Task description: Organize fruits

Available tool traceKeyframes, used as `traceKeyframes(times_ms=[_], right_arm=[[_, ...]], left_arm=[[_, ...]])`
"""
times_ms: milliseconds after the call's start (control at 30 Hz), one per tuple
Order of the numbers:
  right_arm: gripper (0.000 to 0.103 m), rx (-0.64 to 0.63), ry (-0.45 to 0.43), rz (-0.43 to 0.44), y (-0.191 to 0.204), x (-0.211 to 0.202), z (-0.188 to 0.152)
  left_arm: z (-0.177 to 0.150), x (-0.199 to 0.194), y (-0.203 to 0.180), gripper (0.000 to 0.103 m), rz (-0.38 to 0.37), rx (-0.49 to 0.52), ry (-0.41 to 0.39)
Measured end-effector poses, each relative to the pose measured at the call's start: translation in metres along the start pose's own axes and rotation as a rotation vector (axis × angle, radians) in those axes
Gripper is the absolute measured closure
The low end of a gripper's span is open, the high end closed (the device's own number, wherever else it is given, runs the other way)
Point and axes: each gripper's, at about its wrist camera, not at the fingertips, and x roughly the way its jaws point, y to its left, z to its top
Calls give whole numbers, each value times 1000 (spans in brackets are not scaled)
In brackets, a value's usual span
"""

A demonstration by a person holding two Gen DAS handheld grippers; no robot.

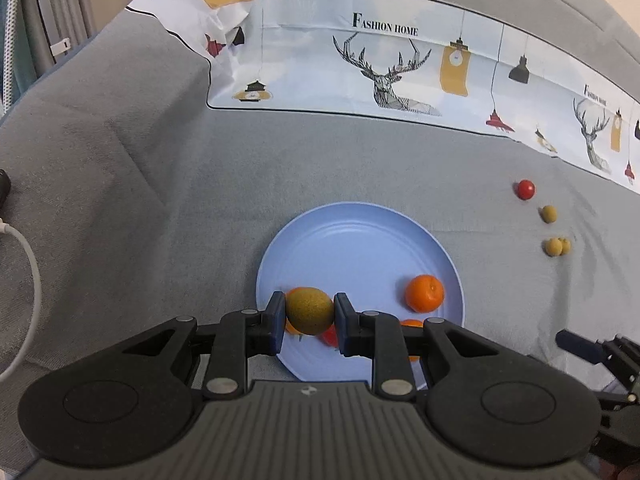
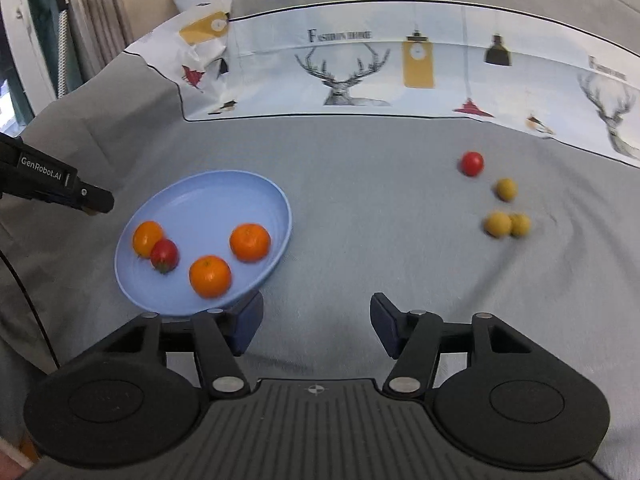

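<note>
Left wrist view: left claw (image 1: 309, 317) clamping a brownish-green kiwi-looking fruit (image 1: 309, 311) between both blue pads, hanging just over the near edge of the blue plate (image 1: 352, 236). Sitting on that plate: one orange (image 1: 424, 293) toward its right side, plus bits of another orange and something red peeking out from behind the claw. Lying well off to the plate's right on the grey cloth surface (image 1: 160, 200): a red tomato (image 1: 525, 189) and three small yellow-green fruits (image 1: 554, 236), two of them touching.

Right wrist view: right claw (image 2: 316, 322) standing open, nothing between the pads, hovering over bare cloth just right of the plate's near rim. Showing on the plate from here: three oranges (image 2: 210, 276) and a red tomato (image 2: 164, 255) leaning on the leftmost one. Spreading along the far side beyond the plate: a printed deer-pattern sheet (image 1: 400, 64).
</note>
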Motion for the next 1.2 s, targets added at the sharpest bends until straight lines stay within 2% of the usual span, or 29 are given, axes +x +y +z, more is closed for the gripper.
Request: traceKeyframes(times_ms=[33, 100, 167, 233, 333, 533, 700, 800, 867, 933, 1000, 1067, 1100, 1200], right_arm=[[37, 6, -3, 6, 1, -1, -1], [23, 14, -21, -4, 0, -1, -4], [13, 12, -45, -42, -4, -1, -5], [12, 18, -53, -89, -7, 3, -3], [12, 44, -62, -107, -11, 0, 1], [8, 32, -98, -82, 1, -29, -8], [5, -14, -112, -53, 17, -46, -17], [1, -35, -180, -119, 13, -46, -8], [1, -17, -211, -151, -1, -32, 5], [1, 4, -226, -178, -17, -1, 19], [1, 1, -165, -185, -31, 41, 28], [1, 10, -137, -279, -41, 73, 32], [1, 48, -128, -313, -51, 84, 33], [1, 171, -52, -315, -81, 116, 34]], left_arm=[[0, -1, 1, 75, 3, 1, -5], [0, -3, 3, 75, 15, 1, -5], [0, -6, 6, 75, 13, -14, 7], [-1, -14, 7, 75, 13, -18, 6], [-5, -30, 8, 75, 20, -6, -25], [-20, -67, 13, 75, 7, -25, -57], [-40, -98, 14, 75, 2, -3, -90], [-41, -102, 14, 75, 0, -8, -93], [-33, -96, 14, 75, 1, -14, -86], [-17, -84, 12, 75, -5, -30, -74], [2, -70, 12, 75, 7, -41, -53], [23, -56, 15, 75, 30, -49, -21], [35, -48, 17, 75, 39, -54, 1], [67, -24, 23, 75, 80, -70, 64]])
